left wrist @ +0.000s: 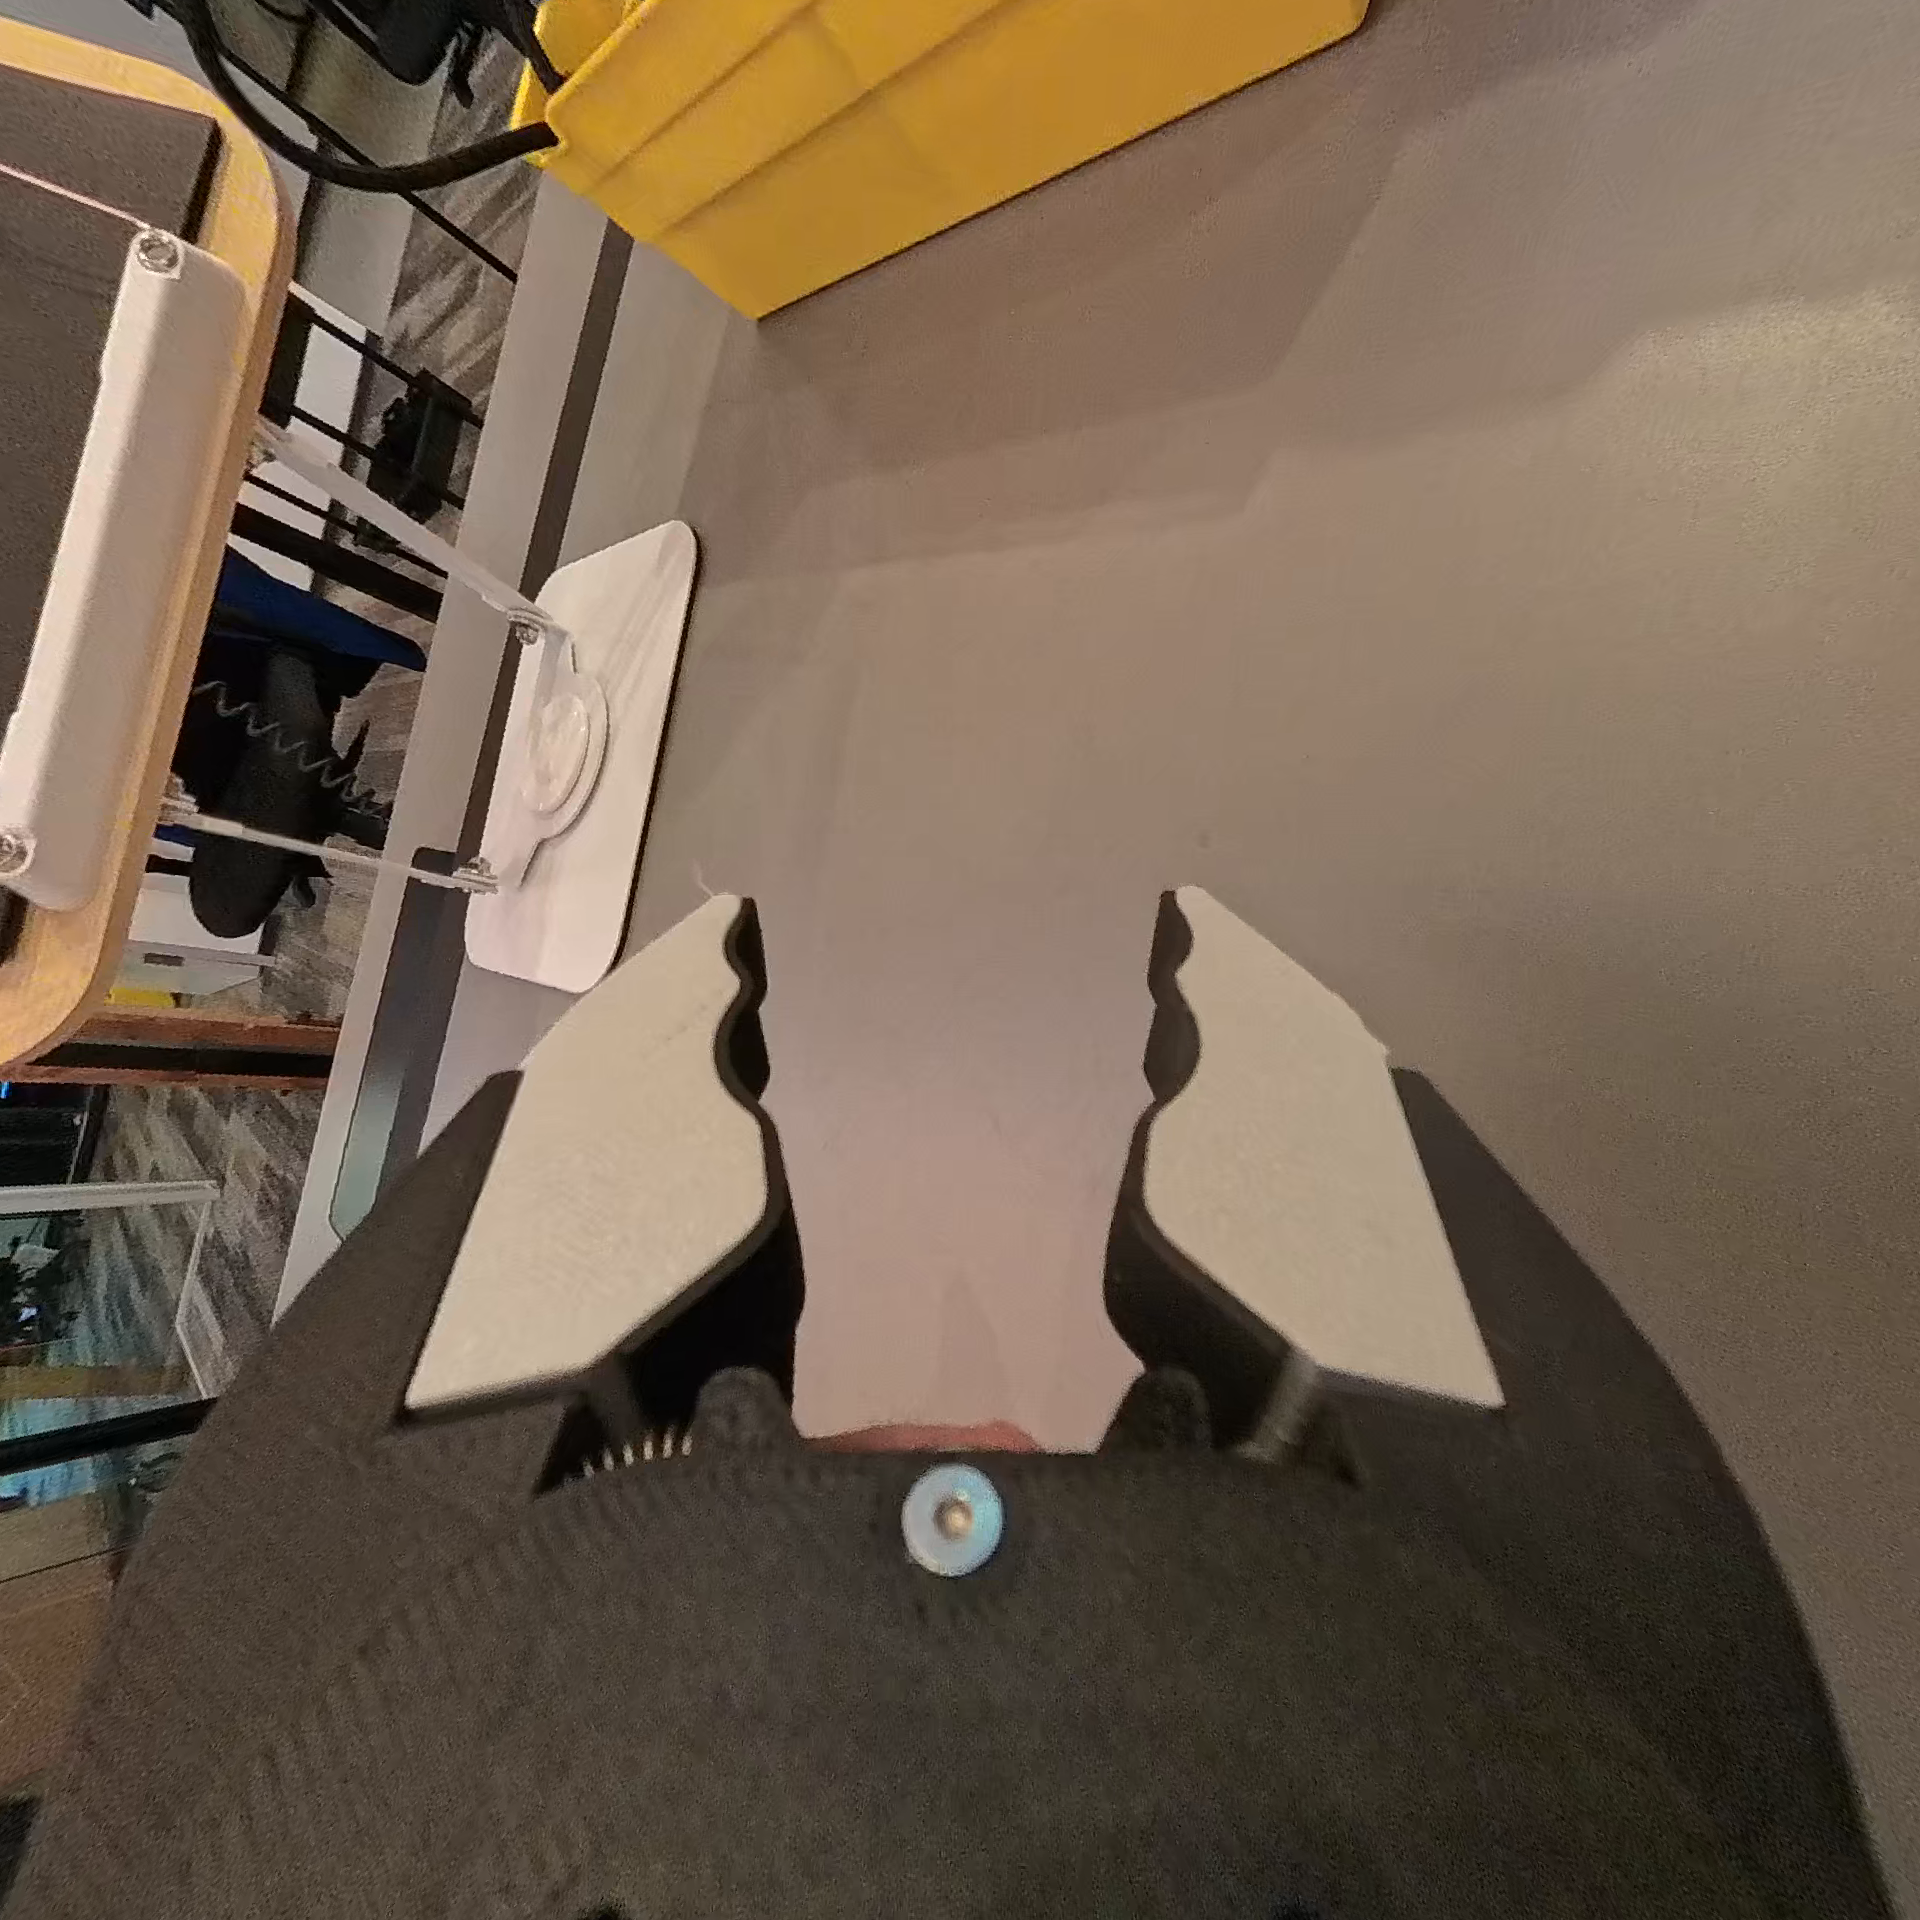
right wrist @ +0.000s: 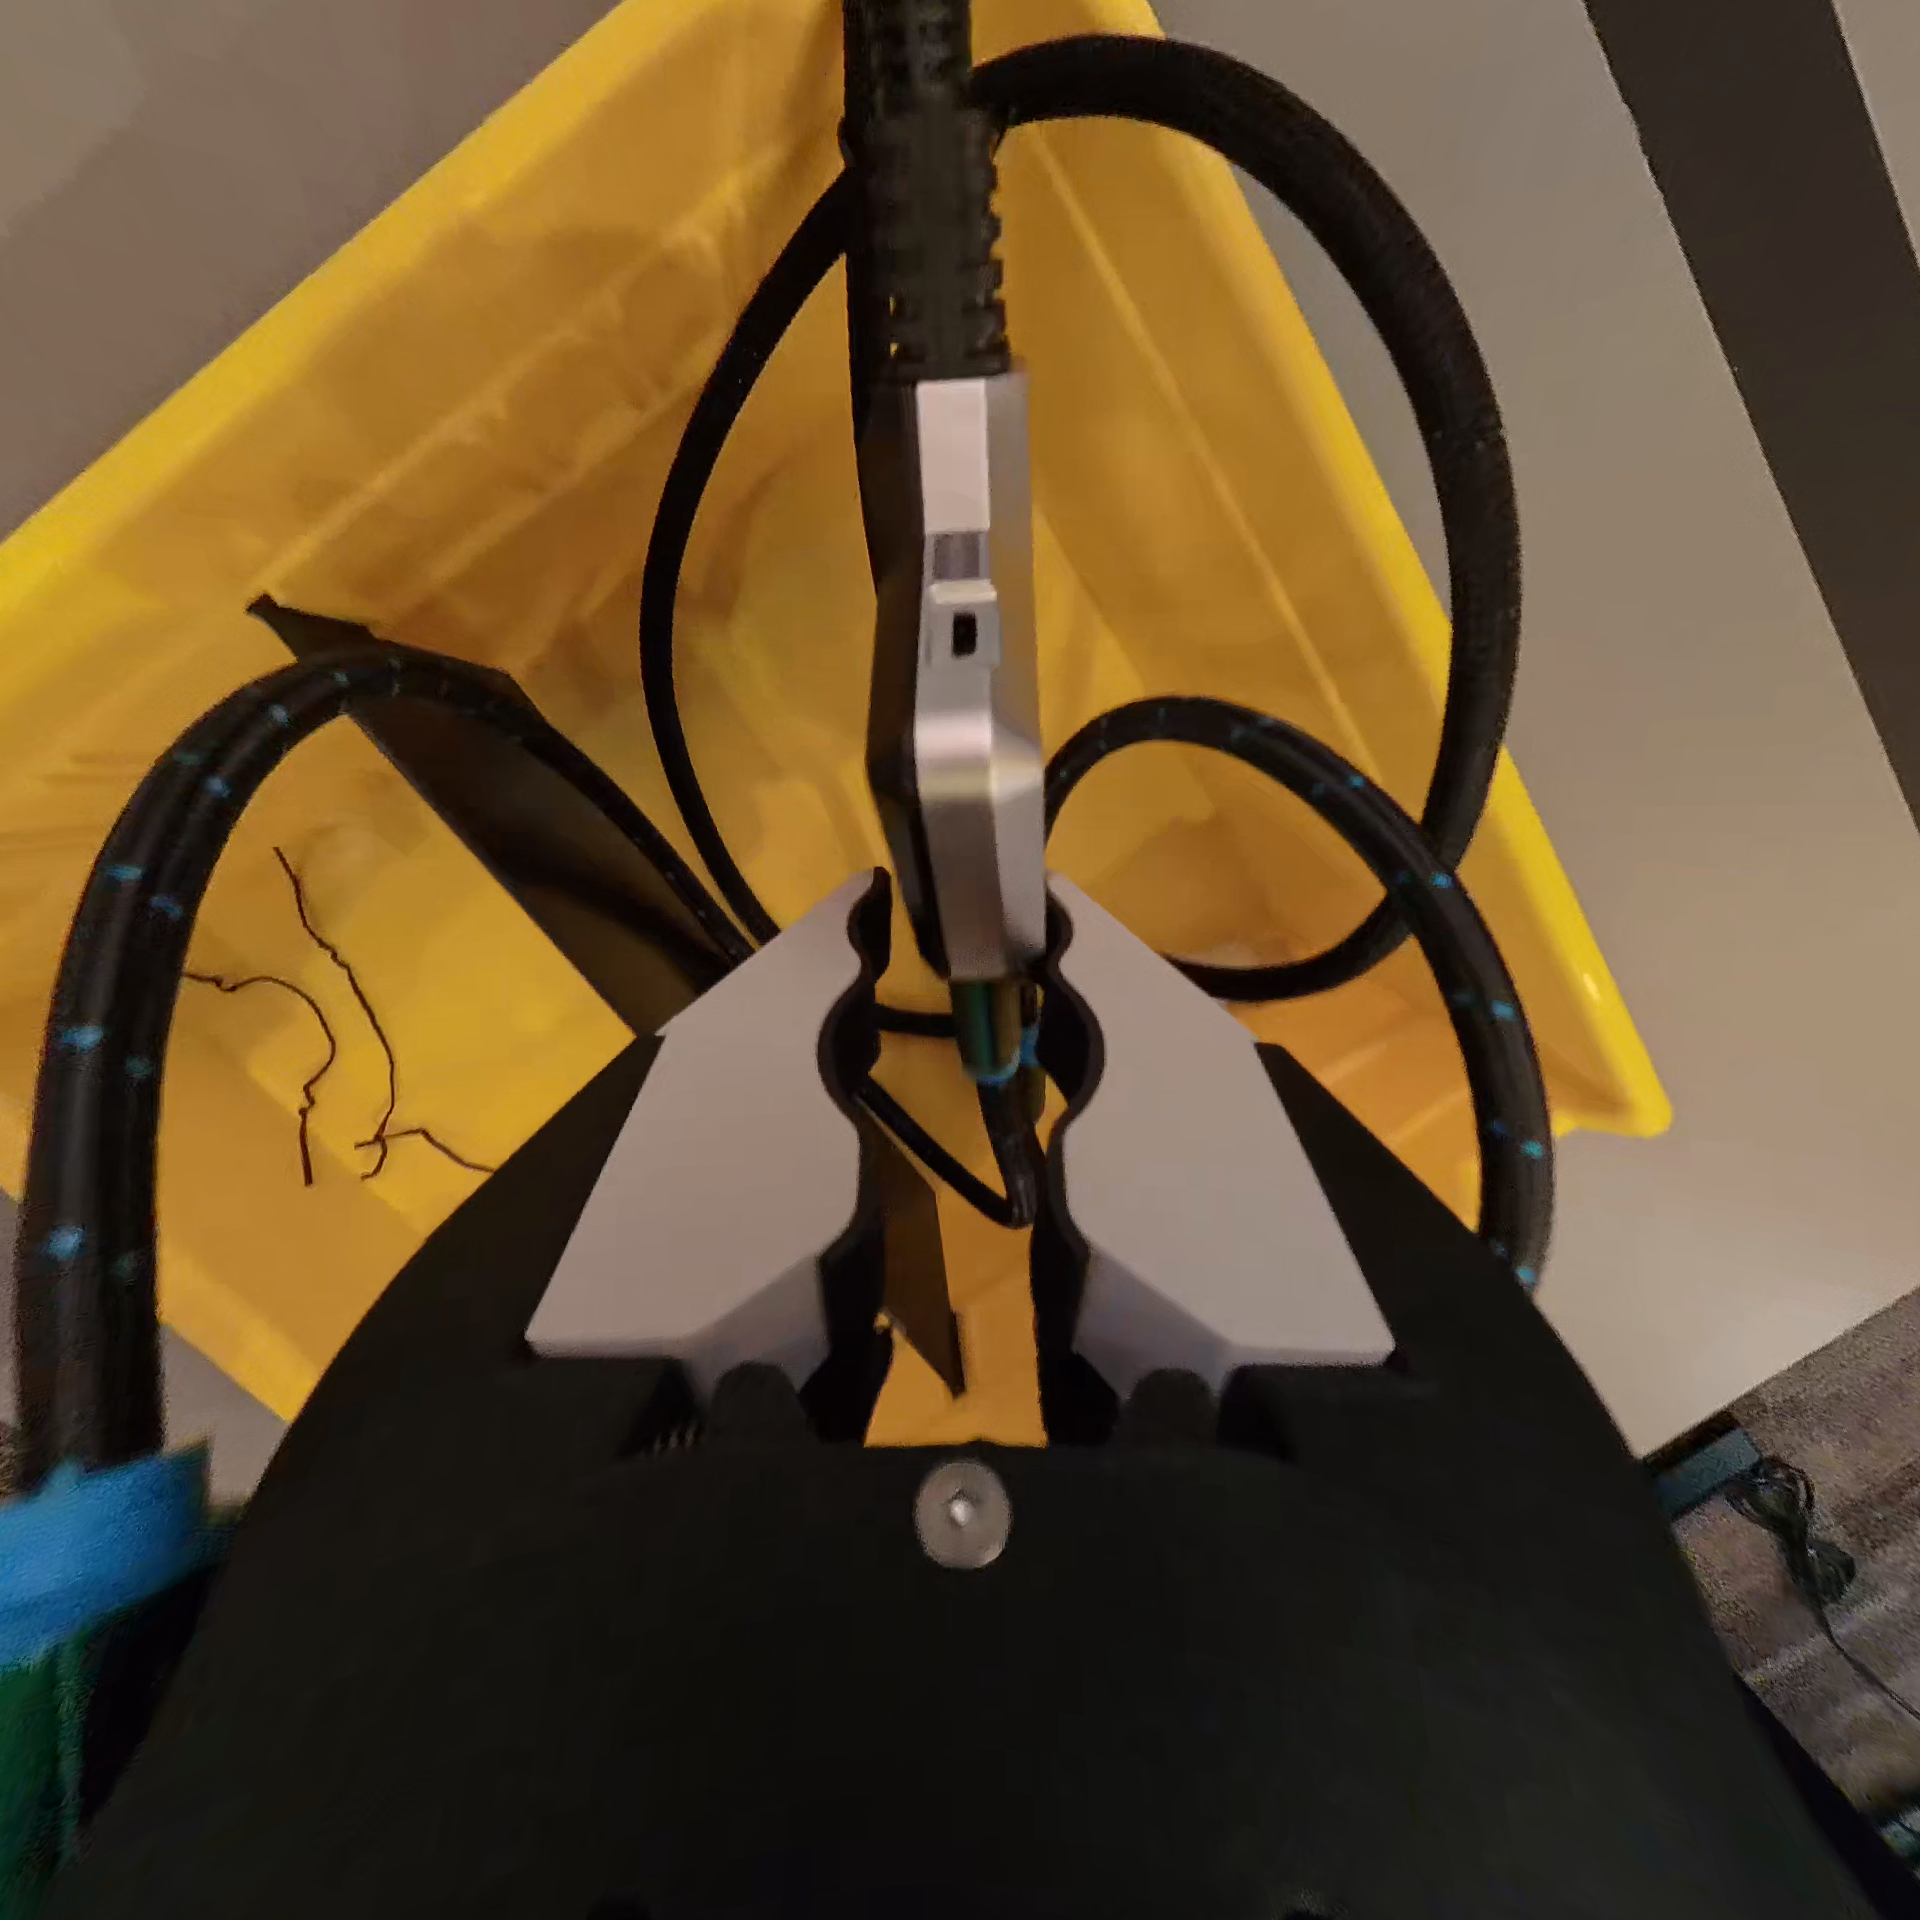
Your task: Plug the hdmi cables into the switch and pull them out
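In the right wrist view, my right gripper (right wrist: 966, 904) is shut on the lower end of a slim silver HDMI switch (right wrist: 971, 644) and holds it upright over a yellow bin (right wrist: 416, 520). A thick black braided cable (right wrist: 925, 208) is plugged into the switch's top end. A black cable with blue flecks (right wrist: 1455, 935) loops around behind it, and a plug end (right wrist: 992, 1029) sits between my fingers just below the switch. In the left wrist view, my left gripper (left wrist: 956, 904) is open and empty above the grey table (left wrist: 1351, 623).
The yellow bin (left wrist: 935, 135) stands at the table's far side. A white pad with a clear acrylic stand (left wrist: 613, 748) sits near the table's left edge. A black flat piece (right wrist: 520, 790) and loose threads (right wrist: 332, 1018) lie in the bin. Left tips to right tips: about 40 cm.
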A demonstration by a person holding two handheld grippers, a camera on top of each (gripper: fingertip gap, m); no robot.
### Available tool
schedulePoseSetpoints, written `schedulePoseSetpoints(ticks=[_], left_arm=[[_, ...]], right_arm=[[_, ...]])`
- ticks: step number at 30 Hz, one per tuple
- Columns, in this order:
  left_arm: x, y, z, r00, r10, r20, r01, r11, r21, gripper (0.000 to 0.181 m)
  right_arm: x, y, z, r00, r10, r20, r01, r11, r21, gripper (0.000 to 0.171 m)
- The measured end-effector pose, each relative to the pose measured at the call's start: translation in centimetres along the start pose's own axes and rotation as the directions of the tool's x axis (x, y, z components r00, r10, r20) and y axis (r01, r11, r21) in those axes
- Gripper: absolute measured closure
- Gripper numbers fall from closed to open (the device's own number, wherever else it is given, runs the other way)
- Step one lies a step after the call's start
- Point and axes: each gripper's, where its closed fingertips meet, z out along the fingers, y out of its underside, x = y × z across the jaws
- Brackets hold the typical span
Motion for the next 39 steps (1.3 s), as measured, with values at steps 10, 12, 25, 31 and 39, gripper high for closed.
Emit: schedulePoseSetpoints(ticks=[10, 12, 25, 31, 39], left_arm=[[0.6, 0.2, 0.7, 0.999, 0.005, -0.031, -0.006, 1.000, -0.017, 0.110], [0.7, 0.2, 0.8, 0.999, 0.003, -0.035, -0.004, 1.000, -0.016, 0.110], [-3.3, -1.2, -2.8, 0.995, -0.037, 0.097, 0.036, 0.999, 0.012, 0.106], [-11.2, 3.8, -9.8, 0.944, -0.051, 0.326, 0.100, 0.986, -0.136, 0.105], [-13.1, 20.5, -15.0, 0.868, -0.393, 0.305, 0.493, 0.754, -0.433, 0.101]], right_arm=[[3.0, 3.4, -7.9, 0.970, -0.038, -0.239, 0.007, 0.992, -0.127, 0.154], [3.0, 2.8, -10.5, 0.942, -0.055, -0.331, 0.029, 0.996, -0.083, 0.151], [-12.2, -7.5, -14.0, 0.849, -0.214, -0.482, 0.400, 0.857, 0.325, 0.153], [-18.6, -9.6, -10.2, 0.863, -0.286, -0.417, 0.452, 0.805, 0.384, 0.152], [-24.4, -11.4, -7.6, 0.884, -0.357, -0.300, 0.464, 0.740, 0.486, 0.152]])
